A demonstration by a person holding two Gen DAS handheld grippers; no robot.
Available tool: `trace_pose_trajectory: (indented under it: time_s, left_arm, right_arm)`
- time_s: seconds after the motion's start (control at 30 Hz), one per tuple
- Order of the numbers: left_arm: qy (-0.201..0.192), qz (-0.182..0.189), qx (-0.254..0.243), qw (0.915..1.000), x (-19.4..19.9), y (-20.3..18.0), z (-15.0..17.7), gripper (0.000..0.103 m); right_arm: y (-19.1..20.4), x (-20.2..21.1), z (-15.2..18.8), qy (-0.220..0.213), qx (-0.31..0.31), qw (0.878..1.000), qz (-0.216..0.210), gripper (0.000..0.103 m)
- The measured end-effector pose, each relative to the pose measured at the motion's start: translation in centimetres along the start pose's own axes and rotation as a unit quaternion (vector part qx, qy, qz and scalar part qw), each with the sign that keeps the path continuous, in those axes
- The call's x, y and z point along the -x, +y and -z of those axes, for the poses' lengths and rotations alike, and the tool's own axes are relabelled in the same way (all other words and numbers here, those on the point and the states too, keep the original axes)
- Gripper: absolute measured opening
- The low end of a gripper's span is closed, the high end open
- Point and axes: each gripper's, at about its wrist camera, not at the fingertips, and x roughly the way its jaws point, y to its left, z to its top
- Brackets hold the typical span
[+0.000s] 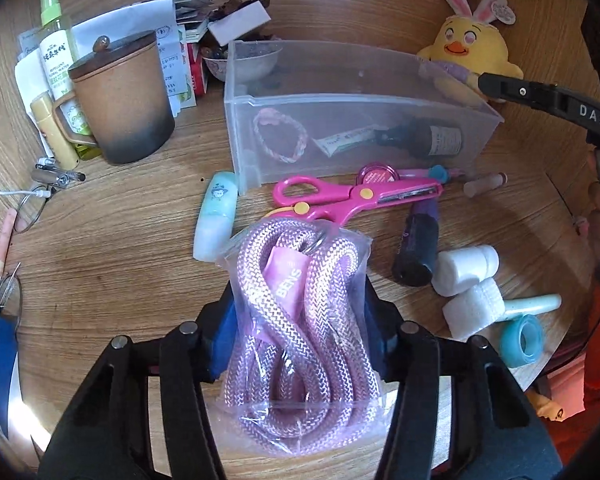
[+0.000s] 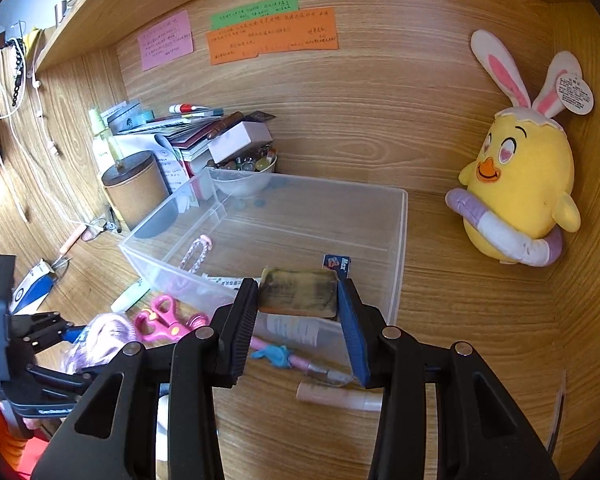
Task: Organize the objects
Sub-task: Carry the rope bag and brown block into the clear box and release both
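Landmark: clear plastic bin (image 1: pixel 340 92), open-topped, standing on the wooden tabletop (image 1: pixel 120 248).

Left claw (image 1: pixel 300 320): a clear bag of coiled pink rope (image 1: pixel 296 320) is seen between the two fingers, in front of the bin and resting on the tabletop. Whether the pads press on the bag cannot be told from the left wrist view; the bag fills the gap between them.

Right claw (image 2: pixel 298 292): clenched on a flat yellowish block with dark smudges (image 2: pixel 298 291), held by both pads above the near wall of the bin.

Inside the bin: a braided pink bracelet (image 1: pixel 280 140), a small tube (image 1: pixel 346 140) and a dark bottle lying on its side (image 1: pixel 432 138) are noted on the floor. A small blue packet (image 2: pixel 337 262) is seen further in.

In front of the bin, on the tabletop: pink scissors (image 1: pixel 352 196) are laid just beside the near wall; a pale mint tube (image 1: pixel 216 216) lies off the bin's front left corner; a dark purple tube (image 1: pixel 418 244), a pink-beige stick (image 1: pixel 485 184), two white rolls (image 1: pixel 466 288) and a blue tape ring (image 1: pixel 522 338) are scattered toward the right front.

Left of the bin: a brown lidded mug (image 1: pixel 126 96), a spray bottle (image 1: pixel 56 52) and a stack of papers (image 1: pixel 140 20) are recorded. Behind the bin, a bowl of marbles (image 2: pixel 246 174) stands touching the rear wall.

Right of the bin: a yellow chick plush with rabbit ears (image 2: pixel 520 168) is leaned against the wooden side panel, apart from the bin.
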Motion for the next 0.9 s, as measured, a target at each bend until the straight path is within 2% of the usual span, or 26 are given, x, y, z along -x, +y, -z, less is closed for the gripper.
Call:
trace_pose_trajectory:
  time_s: [0.23, 0.53, 0.7, 0.9]
  left_arm:
    - [-0.041, 0.006, 0.021, 0.9989, 2.8, 1.5, -1.3, 0.051]
    - [-0.1, -0.013, 0.008, 0.9949, 4.1, 1.6, -7.5, 0.051]
    - [-0.099, -0.011, -0.005, 0.995, 2.9, 1.1, -10.3, 0.051]
    - [-0.075, -0.01, -0.012, 0.9971, 0.1, 0.2, -12.8, 0.051]
  right_arm:
    - [-0.5, -0.7, -1.0, -0.001, 0.001, 1.0, 0.008, 0.037]
    - [-0.5, -2.9, -1.5, 0.021, 0.003, 1.0, 0.009, 0.037]
    - [-0.7, -4.6, -1.4, 0.045, 0.001, 0.999, 0.009, 0.037]
    - [-1.0, -6.2, -1.2, 0.067, -0.011, 0.998, -0.005, 0.037]
